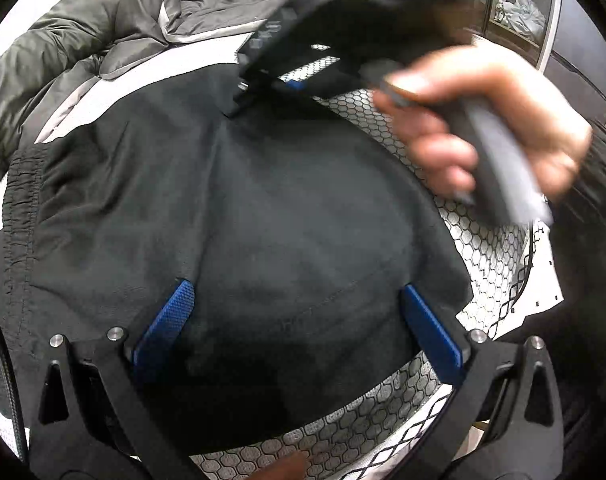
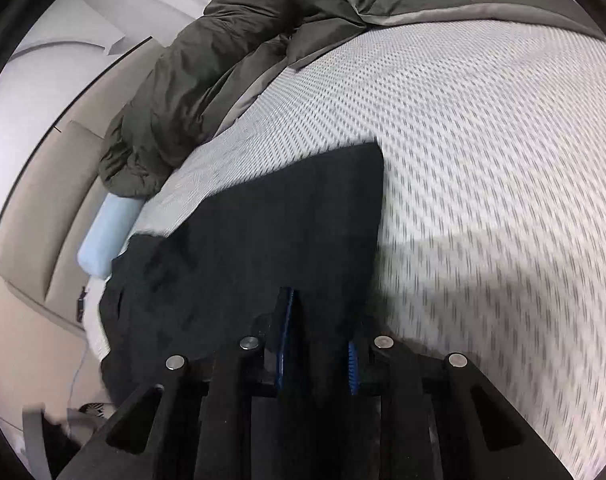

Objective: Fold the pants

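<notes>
Spread left fingers [image 1: 187, 304] over pants [image 1: 263, 208]

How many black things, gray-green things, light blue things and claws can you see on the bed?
Black pants: 1
Gray-green puffy blanket: 1
Light blue pillow at the mattress edge: 1
Claws: 2, the left claw and the right claw
Total: 5
</notes>
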The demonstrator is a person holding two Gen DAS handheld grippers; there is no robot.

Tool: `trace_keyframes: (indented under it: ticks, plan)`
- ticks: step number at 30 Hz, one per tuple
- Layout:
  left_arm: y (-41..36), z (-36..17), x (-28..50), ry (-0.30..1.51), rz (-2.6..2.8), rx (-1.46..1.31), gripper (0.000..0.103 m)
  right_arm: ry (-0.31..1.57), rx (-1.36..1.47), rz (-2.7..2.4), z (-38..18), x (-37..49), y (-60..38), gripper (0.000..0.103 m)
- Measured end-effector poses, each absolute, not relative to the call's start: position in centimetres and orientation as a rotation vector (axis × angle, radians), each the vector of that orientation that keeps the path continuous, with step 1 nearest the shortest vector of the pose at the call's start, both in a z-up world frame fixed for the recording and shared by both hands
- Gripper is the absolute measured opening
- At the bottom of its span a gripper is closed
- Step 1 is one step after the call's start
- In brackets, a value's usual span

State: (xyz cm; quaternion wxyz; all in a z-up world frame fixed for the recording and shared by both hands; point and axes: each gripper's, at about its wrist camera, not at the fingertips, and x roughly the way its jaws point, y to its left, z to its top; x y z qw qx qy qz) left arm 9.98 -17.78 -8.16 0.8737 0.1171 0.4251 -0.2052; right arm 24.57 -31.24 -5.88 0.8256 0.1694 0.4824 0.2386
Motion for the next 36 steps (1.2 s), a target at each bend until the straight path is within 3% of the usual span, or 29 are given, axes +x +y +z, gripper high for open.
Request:
trace_keyframes:
  ticks: [7,12,14,16,17,25,29,31,36]
  plan:
    - [-17.5,-8.5,9.5,0.876,-0.453,0.251,0.103,0.994,0.296,0.456,-6.0,31.3,-29.9,0.02]
    - [-17.2,-8.0,9.1,0.884,-0.491,0.249,0.103,1.026,0.439,0.377,-5.3,31.4,-31.4,0.025]
    - [-16.1,-7.0,9.4,0.877,-0.52,0.223,0.103,1.015,0.433,0.354,-4.2,30.3,-32.2,0.03]
    - [-14.5,-6.1,9.7,0.859,-0.512,0.196,0.103,1.015,0.42,0.374,-3.3,28.9,-32.5,0.052]
    - [-13.0,-5.3,10.0,0.838,-0.486,0.175,0.103,1.008,0.414,0.394,-2.8,27.3,-33.1,0.053]
    - [-0.4,-2.4,14.8,0.792,-0.156,-0.051,0.102,1.087,0.346,0.545,-5.2,19.5,-32.1,0.054]
    - [5.3,-3.7,18.4,0.884,-0.102,-0.254,0.102,1.087,0.368,0.592,-5.2,19.3,-31.3,0.054]
    - [6.5,-4.4,19.8,0.92,-0.149,-0.35,0.097,1.094,0.367,0.582,-5.3,20.0,-30.8,0.054]
    - [6.1,-6.7,23.4,1.133,-0.254,-0.36,0.09,1.103,0.353,0.573,-5.4,22.3,-28.2,0.054]
